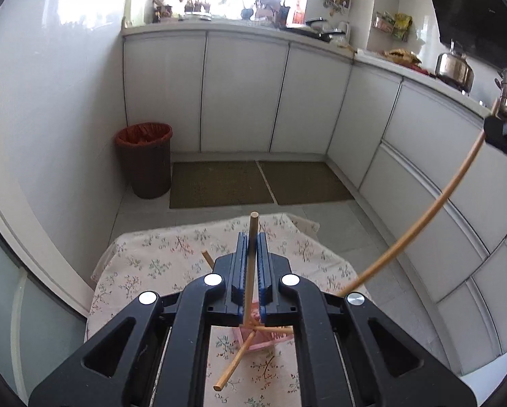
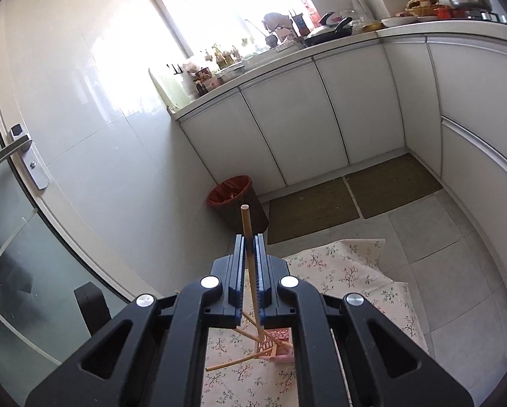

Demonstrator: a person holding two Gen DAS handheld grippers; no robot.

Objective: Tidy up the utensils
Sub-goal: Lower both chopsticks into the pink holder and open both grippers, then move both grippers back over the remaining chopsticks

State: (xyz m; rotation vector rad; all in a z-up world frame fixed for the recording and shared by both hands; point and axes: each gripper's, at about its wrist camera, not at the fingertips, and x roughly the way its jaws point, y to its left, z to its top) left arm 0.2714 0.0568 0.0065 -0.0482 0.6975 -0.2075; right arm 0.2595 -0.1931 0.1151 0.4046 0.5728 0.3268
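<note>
1. Below your grippers: one table under a floral cloth (image 1: 145,264).
2. On that cloth, one pink basket (image 2: 280,346) with chopsticks (image 2: 233,363) sticking out at angles.
3. Your left gripper (image 1: 252,237): jaws pinching one chopstick (image 1: 251,264).
4. Your right gripper (image 2: 250,240): jaws pinching a second chopstick (image 2: 248,237).

A small desk (image 1: 145,271) stands on a pale tiled floor (image 2: 450,237), covered by a cream cloth (image 2: 348,271) printed with flower sprigs; the cloth hangs over the edges. On the cloth sits a pink basket (image 2: 280,346), with wooden chopsticks (image 1: 235,363) resting in it and sticking out at angles over the cloth. On the floor beyond lie two brown mats (image 1: 219,183) side by side, and a bin (image 1: 145,162) stands by the wall.
</note>
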